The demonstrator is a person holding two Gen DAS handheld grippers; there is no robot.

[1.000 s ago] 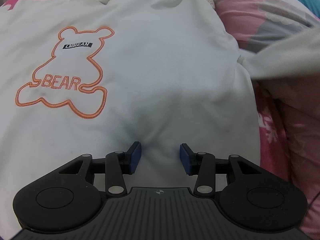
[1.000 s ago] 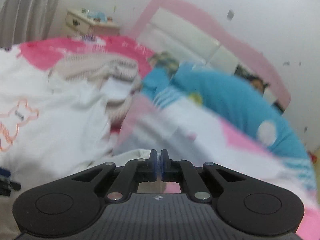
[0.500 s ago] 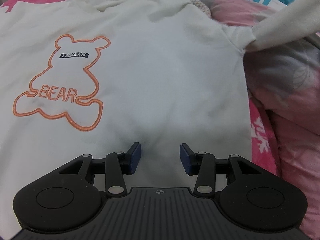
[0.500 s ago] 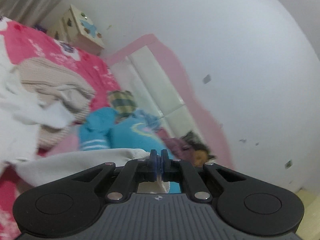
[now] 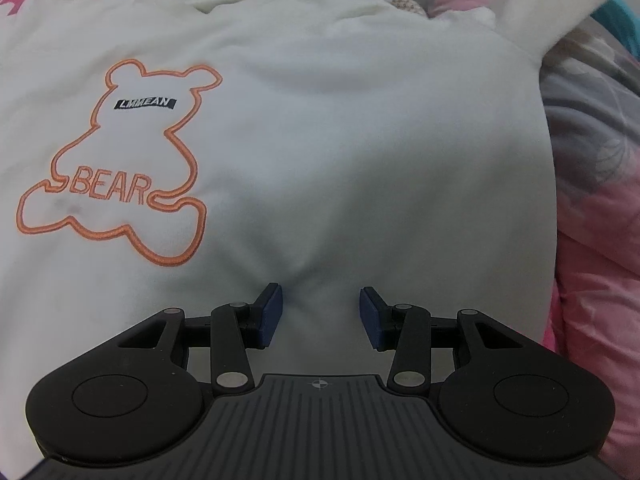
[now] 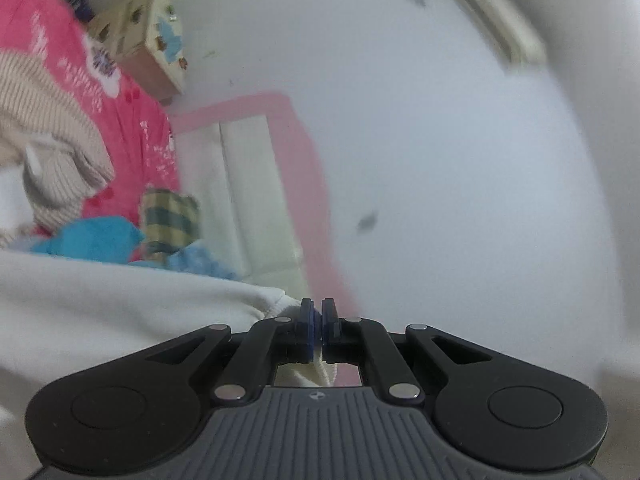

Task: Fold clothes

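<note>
While the white sweatshirt (image 5: 340,140) lies flat, front up, on the pink bedding (image 5: 600,280), left gripper (image 5: 320,312) rests on its lower body, fingers spread, empty. Right gripper (image 6: 317,328) is clamped on the sleeve (image 6: 120,304), raised.

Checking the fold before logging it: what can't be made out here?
- Sweatshirt hem: left wrist view, hidden behind left tool.
- Sleeve cuff: right wrist view, mostly covered by the shut right tool.
- Nightstand items: right wrist view, blurred.
</note>
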